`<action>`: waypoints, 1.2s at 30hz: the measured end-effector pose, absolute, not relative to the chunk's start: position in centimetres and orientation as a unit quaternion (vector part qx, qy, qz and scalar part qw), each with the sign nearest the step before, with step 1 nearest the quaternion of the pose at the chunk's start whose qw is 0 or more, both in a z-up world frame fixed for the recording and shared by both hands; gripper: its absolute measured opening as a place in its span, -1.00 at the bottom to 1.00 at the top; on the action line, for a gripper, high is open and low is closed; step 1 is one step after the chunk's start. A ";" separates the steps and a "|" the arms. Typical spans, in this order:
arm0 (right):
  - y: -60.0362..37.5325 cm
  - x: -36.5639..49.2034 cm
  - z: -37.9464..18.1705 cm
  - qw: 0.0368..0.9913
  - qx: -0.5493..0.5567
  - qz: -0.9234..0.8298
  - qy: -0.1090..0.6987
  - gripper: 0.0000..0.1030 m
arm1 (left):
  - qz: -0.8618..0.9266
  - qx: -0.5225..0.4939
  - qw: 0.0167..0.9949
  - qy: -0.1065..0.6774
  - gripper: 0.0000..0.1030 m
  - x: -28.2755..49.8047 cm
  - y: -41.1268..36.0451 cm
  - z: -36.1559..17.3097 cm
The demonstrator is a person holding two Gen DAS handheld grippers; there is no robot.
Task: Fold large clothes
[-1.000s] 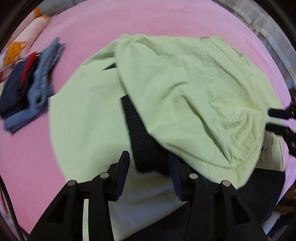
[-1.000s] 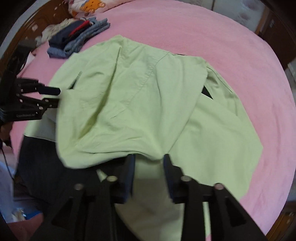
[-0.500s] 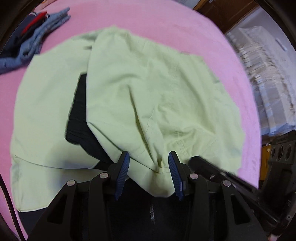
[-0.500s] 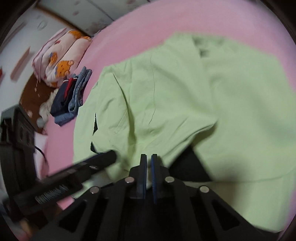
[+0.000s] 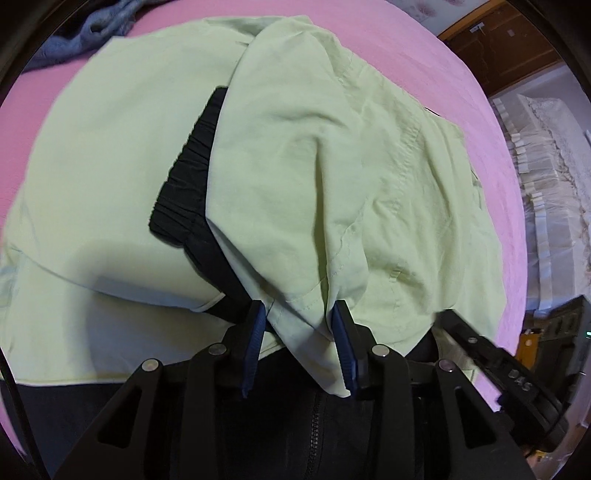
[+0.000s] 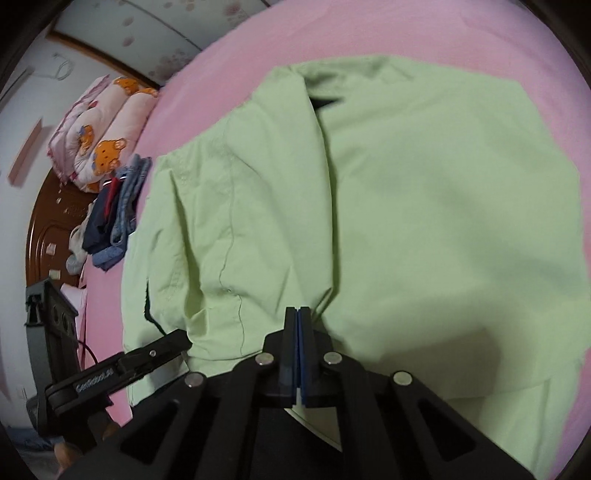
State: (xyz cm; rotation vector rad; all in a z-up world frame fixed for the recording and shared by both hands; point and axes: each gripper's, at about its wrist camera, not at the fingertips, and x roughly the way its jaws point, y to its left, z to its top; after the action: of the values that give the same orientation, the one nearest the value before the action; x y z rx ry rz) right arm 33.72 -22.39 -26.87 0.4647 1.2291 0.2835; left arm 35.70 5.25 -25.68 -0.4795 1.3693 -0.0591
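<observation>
A large light green garment (image 5: 110, 177) lies spread on the pink bed, with one half folded over itself; it fills the right wrist view (image 6: 424, 206) too. A black elastic part (image 5: 184, 184) shows under the folded layer. My left gripper (image 5: 299, 325) is open, with a bunched green hem lying between its blue pads. My right gripper (image 6: 297, 317) is shut on a fold of the green garment near its front edge. The right gripper's arm shows at the lower right of the left wrist view (image 5: 491, 354); the left gripper shows in the right wrist view (image 6: 147, 358).
The pink bed sheet (image 6: 369, 33) surrounds the garment. A stack of folded blue and navy clothes (image 6: 118, 210) and a bear-print quilt (image 6: 99, 140) lie at the bed's far left, by a brown headboard (image 6: 48, 229). A white lace cover (image 5: 546, 177) hangs beside the bed.
My right gripper has shut on the garment's fold and both grippers have swung close together at the near edge. My left gripper has closed in around the hem while staying open.
</observation>
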 end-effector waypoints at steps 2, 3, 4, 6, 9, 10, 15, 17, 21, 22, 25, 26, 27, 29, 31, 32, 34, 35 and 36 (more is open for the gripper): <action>-22.9 33.0 -25.2 0.800 0.193 0.134 0.552 -1.00 | -0.026 -0.205 0.762 0.613 -0.31 35.2 4.6 -24.4; -23.3 32.4 -24.3 0.809 0.184 0.139 0.540 -1.00 | -0.021 -0.194 0.770 0.608 -0.31 34.8 4.4 -23.8; -23.7 31.7 -23.5 0.817 0.176 0.142 0.530 -1.00 | -0.013 -0.183 0.778 0.601 -0.31 34.3 4.4 -23.1; -24.4 30.3 -22.5 0.825 0.165 0.144 0.521 -1.00 | 0.013 -0.172 0.791 0.587 -0.26 32.8 4.5 -22.1; -25.6 27.5 -22.2 0.828 0.158 0.136 0.521 -1.00 | 0.063 -0.178 0.789 0.585 0.13 30.7 5.6 -21.7; -25.9 26.6 -22.3 0.827 0.158 0.131 0.523 -1.00 | 0.082 -0.183 0.789 0.581 0.13 29.8 6.4 -21.7; -28.4 20.5 -24.0 0.813 0.173 0.073 0.551 -1.00 | 0.127 -0.182 0.776 0.590 0.13 24.6 9.1 -22.3; -29.4 17.9 -24.7 0.803 0.181 0.053 0.566 -0.99 | 0.137 -0.180 0.767 0.600 0.13 22.2 10.2 -22.6; -30.9 13.5 -25.3 0.788 0.196 0.033 0.582 -0.99 | 0.138 -0.174 0.755 0.617 0.13 18.2 12.4 -22.8; -31.3 12.3 -25.2 0.787 0.205 0.024 0.582 -0.99 | 0.136 -0.165 0.754 0.621 0.13 17.2 13.0 -22.7; -32.4 9.1 -25.0 0.786 0.232 -0.004 0.574 -0.99 | 0.132 -0.141 0.757 0.624 0.13 14.9 14.5 -22.6; -32.7 8.3 -24.9 0.786 0.238 -0.013 0.570 -0.99 | 0.130 -0.133 0.757 0.626 0.13 14.4 14.6 -22.5; -33.1 7.2 -24.8 0.787 0.244 -0.027 0.566 -0.99 | 0.128 -0.125 0.757 0.628 0.14 13.8 14.9 -22.5; -33.7 5.5 -24.7 0.786 0.261 -0.046 0.559 -0.99 | 0.125 -0.112 0.758 0.630 0.16 12.5 15.7 -22.5; -34.5 4.0 -24.8 0.783 0.285 -0.064 0.550 -0.98 | 0.125 -0.104 0.759 0.630 0.25 11.2 16.5 -22.4; -34.9 3.2 -24.9 0.780 0.296 -0.077 0.547 -0.96 | 0.126 -0.097 0.759 0.632 0.27 10.7 16.8 -22.4; -35.7 1.9 -25.3 0.774 0.308 -0.102 0.544 -0.71 | 0.122 -0.075 0.756 0.639 0.27 9.9 17.3 -22.6; -35.9 1.3 -25.4 0.772 0.311 -0.114 0.543 -0.59 | 0.118 -0.066 0.753 0.644 0.27 9.4 17.6 -22.8; -36.2 0.7 -25.7 0.768 0.317 -0.125 0.542 -0.38 | 0.116 -0.062 0.751 0.648 0.27 8.8 18.0 -22.8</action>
State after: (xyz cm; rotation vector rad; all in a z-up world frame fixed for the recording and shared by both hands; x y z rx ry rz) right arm 0.71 -36.20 -25.66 0.6875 1.1755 -0.2720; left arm 8.76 17.98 -22.83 -0.1359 1.4148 0.2527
